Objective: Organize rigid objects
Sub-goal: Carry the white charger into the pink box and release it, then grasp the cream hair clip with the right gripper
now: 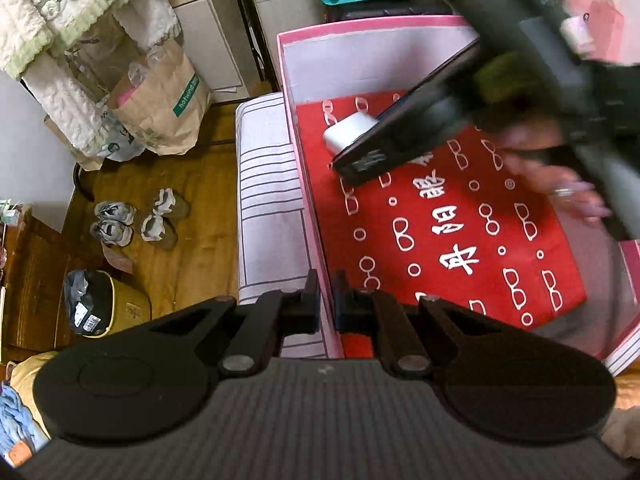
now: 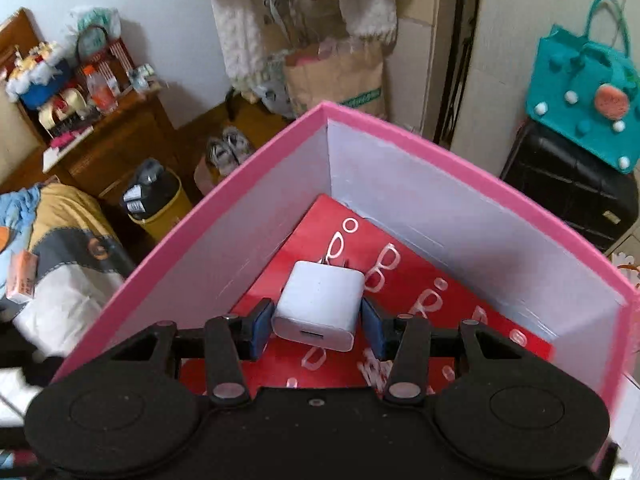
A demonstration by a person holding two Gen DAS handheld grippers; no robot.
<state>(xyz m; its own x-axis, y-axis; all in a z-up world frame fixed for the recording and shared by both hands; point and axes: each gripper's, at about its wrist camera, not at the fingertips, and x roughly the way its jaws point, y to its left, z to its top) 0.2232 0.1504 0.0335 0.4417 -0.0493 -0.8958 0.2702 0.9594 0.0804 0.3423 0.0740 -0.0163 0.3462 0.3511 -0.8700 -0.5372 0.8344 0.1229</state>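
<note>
Right fingers (image 2: 318,326) clamp the white charger (image 2: 320,304), port end toward the camera, low inside the pink box's (image 2: 248,184) corner, while left fingers (image 1: 326,300) sit together.

A lived-in bedroom at home. Shown by shoes (image 1: 136,218) on wooden floor (image 1: 192,184), a cluttered wooden dresser (image 2: 116,136), a bin (image 2: 160,200), a suitcase (image 2: 568,188).

A small white charger block (image 2: 318,306), rounded at its corners with a slot port facing the right wrist camera, is sitting tilted between the right gripper's blue pads (image 2: 260,330), inside the pink box (image 2: 400,128), over its red printed liner (image 2: 404,276), near a far corner
</note>
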